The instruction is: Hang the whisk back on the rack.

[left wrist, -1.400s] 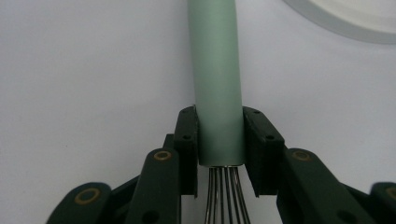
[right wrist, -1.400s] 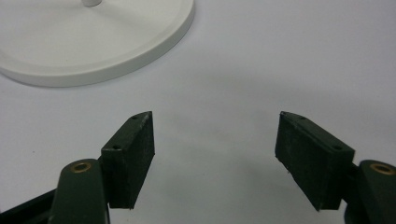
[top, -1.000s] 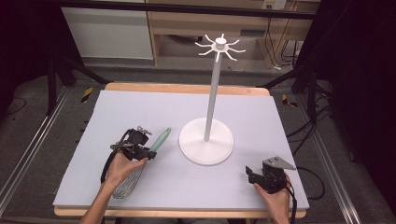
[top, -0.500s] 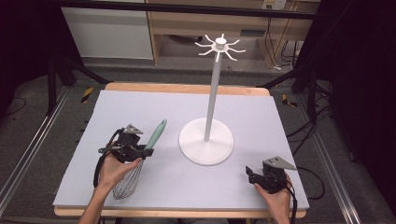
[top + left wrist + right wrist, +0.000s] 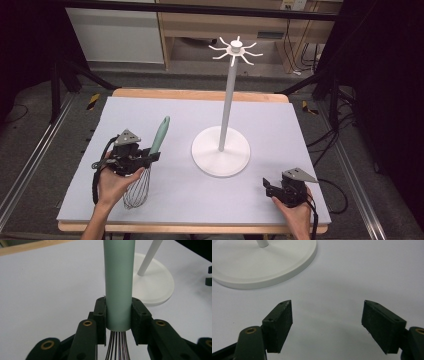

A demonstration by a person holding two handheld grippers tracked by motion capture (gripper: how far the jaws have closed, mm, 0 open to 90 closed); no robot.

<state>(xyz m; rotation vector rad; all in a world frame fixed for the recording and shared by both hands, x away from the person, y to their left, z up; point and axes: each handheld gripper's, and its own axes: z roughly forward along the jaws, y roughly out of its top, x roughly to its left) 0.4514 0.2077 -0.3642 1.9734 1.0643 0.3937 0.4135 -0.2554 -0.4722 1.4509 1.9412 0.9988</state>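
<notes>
**Whisk lifted clear of the tabletop, hanging step pending**

Nearest to me, my right tool rests at the near right corner of the tabletop, released, its jaws wide apart with nothing between them; it sits where it did a second ago. My left tool is clenched on the whisk, pads pressing both sides of the mint-green handle just above the point where the wires enter it.

The change: a second ago the whisk lay slanted on the tabletop beside my left hand; now it stands nearly upright in the grip, handle tip up and leaning slightly away, wire cage hanging below the tool. My left hand has risen and drawn a little to the left.

Farther off, the white stand sits mid-table, well apart from the whisk, with its hooks at the top of the pole, all bare.

I judge the pick-up complete. The carry to a hook remains, and the handle tip must be raised much higher to reach it.
</notes>
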